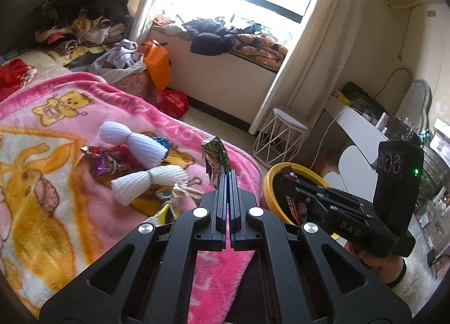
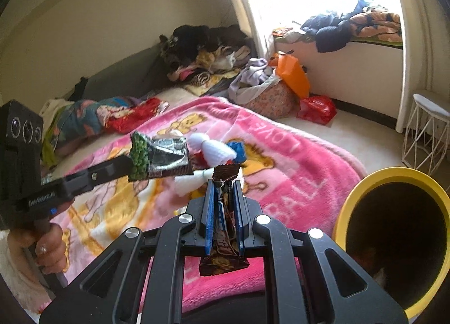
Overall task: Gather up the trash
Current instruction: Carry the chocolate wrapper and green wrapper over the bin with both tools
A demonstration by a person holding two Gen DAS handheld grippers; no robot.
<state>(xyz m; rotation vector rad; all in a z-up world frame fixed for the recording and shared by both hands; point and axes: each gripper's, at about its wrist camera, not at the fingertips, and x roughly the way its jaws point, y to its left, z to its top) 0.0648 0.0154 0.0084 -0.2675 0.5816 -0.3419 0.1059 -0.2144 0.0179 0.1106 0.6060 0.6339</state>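
My right tongs (image 2: pixel 223 183), clamped on a brown candy wrapper (image 2: pixel 223 245) held lengthwise between the fingers, sit just left of the yellow bin (image 2: pixel 341 211), nearer it than my left tongs (image 1: pixel 228 176), closed on a green snack packet (image 1: pixel 216 159) above the bed (image 1: pixel 42 211).

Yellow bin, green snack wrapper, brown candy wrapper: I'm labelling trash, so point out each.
Yellow bin (image 2: pixel 341 219): right wrist view, left rim.
Green snack wrapper (image 2: pixel 157 156): right wrist view, silver middle.
Brown candy wrapper (image 2: pixel 223 260): right wrist view, lower end.
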